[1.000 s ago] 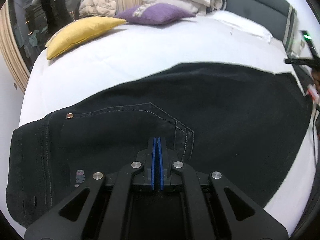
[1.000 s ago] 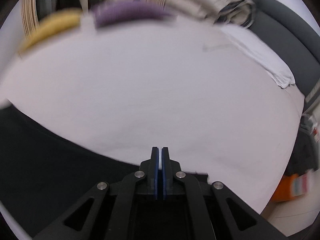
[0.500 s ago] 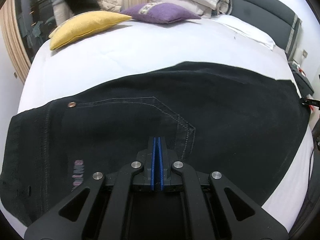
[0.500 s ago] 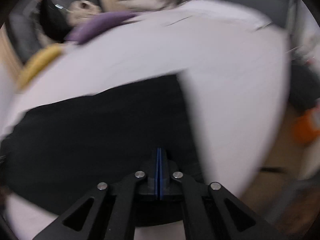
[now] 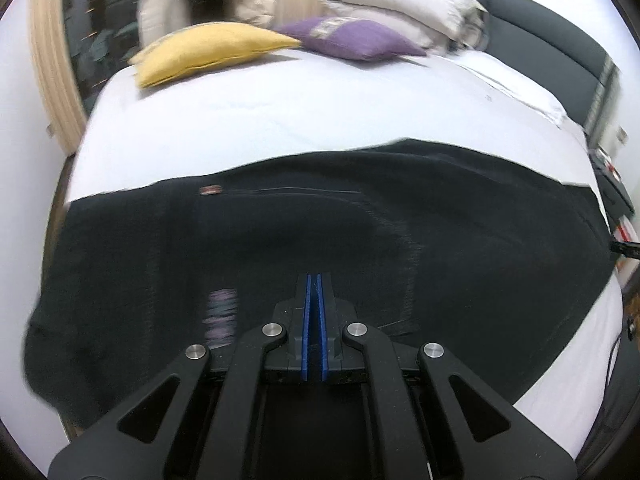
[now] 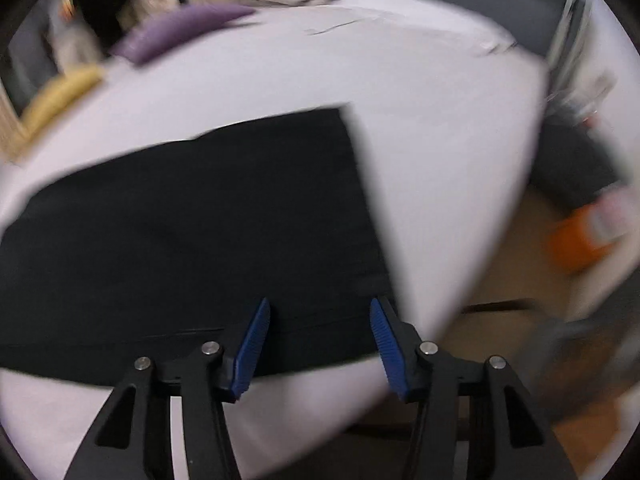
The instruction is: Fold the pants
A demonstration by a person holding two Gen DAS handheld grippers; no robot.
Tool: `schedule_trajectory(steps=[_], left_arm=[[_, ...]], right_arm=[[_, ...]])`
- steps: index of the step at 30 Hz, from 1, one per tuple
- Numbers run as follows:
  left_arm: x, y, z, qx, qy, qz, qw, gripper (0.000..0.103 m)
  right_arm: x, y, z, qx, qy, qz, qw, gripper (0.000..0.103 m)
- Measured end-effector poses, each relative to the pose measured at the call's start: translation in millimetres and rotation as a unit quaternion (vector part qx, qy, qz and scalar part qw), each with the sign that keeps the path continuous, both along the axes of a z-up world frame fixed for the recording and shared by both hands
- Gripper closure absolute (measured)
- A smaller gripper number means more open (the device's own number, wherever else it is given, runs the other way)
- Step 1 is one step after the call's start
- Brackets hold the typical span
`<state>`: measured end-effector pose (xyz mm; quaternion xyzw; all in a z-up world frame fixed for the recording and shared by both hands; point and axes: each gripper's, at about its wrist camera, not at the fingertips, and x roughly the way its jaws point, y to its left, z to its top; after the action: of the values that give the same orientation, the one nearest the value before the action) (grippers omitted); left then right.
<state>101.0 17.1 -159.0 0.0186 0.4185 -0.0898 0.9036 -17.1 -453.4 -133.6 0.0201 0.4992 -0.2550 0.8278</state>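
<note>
Black jeans (image 5: 320, 220) lie flat across the white bed (image 5: 280, 120), waist end at the left with a copper rivet (image 5: 211, 189) and a stitched pocket. My left gripper (image 5: 314, 280) is shut and empty, just above the pocket area. In the right wrist view the leg end of the jeans (image 6: 200, 220) lies flat with its hem at the right. My right gripper (image 6: 318, 308) is open over the near corner of the leg end, close to the front edge of the fabric. The view is blurred.
A yellow pillow (image 5: 212, 54), a purple pillow (image 5: 352, 38) and a folded beige duvet (image 5: 404, 8) lie at the far side of the bed. A dark headboard (image 5: 560, 40) is at the right. The floor and an orange object (image 6: 580, 236) lie beyond the bed's right edge.
My right gripper has opened and swung down over the leg end of the jeans. My left gripper has pulled back and up a little, still shut.
</note>
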Motion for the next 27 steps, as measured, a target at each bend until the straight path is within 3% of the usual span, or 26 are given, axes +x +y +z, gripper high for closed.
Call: schedule_trajectory(steps=[2, 4, 6, 9, 11, 13, 15, 16, 18, 19, 21, 23, 24, 25, 26, 27], left_arm=[[-2, 13, 10, -0.006, -0.012, 0.014, 0.9998, 0.100], [0, 19, 20, -0.005, -0.029, 0.017, 0.9994, 0.100], [9, 21, 28, -0.002, -0.040, 0.014, 0.9991, 0.100], [30, 32, 20, 0.013, -0.025, 0.029, 0.9992, 0.100], [42, 56, 3, 0.018, 0.010, 0.069, 0.9974, 0.100], [42, 76, -11, 0.004, 0.034, 0.086, 0.9957, 0.100], [33, 91, -17, -0.035, 0.027, 0.074, 0.9963, 0.101], [30, 93, -17, -0.036, 0.024, 0.070, 0.9966, 0.101], [26, 91, -16, -0.026, 0.019, 0.067, 0.9972, 0.100], [26, 92, -17, -0.027, 0.018, 0.067, 0.9972, 0.100], [27, 97, -18, -0.041, 0.020, 0.067, 0.9967, 0.101], [28, 104, -21, -0.061, 0.020, 0.065, 0.9958, 0.101], [24, 101, -20, -0.068, 0.019, 0.063, 0.9955, 0.101], [22, 103, -21, -0.077, 0.017, 0.063, 0.9949, 0.101], [19, 106, -24, -0.084, 0.013, 0.064, 0.9943, 0.101], [18, 105, -24, -0.082, 0.010, 0.064, 0.9945, 0.101]], right_arm=[[6, 8, 22, 0.007, -0.031, 0.003, 0.999, 0.048], [11, 35, 42, 0.062, -0.086, 0.045, 0.993, 0.041], [35, 69, 44, 0.134, -0.119, 0.105, 0.978, 0.037], [83, 120, 31, 0.180, -0.102, 0.171, 0.963, 0.037], [99, 157, 31, 0.198, -0.102, 0.209, 0.952, 0.037], [130, 203, 33, 0.237, -0.105, 0.280, 0.924, 0.037], [158, 251, 28, 0.272, -0.089, 0.338, 0.897, 0.037], [154, 281, 21, 0.280, -0.082, 0.353, 0.889, 0.037], [187, 325, 9, 0.319, -0.060, 0.399, 0.857, 0.037], [199, 339, -1, 0.330, -0.046, 0.409, 0.850, 0.037], [236, 357, -27, 0.319, -0.019, 0.405, 0.857, 0.037], [256, 354, -41, 0.328, -0.036, 0.393, 0.858, 0.041], [263, 344, -42, 0.333, -0.055, 0.386, 0.859, 0.052], [269, 329, -43, 0.345, -0.062, 0.364, 0.863, 0.072], [280, 316, -45, 0.362, -0.061, 0.338, 0.867, 0.085], [282, 298, -43, 0.360, -0.062, 0.299, 0.882, 0.099]])
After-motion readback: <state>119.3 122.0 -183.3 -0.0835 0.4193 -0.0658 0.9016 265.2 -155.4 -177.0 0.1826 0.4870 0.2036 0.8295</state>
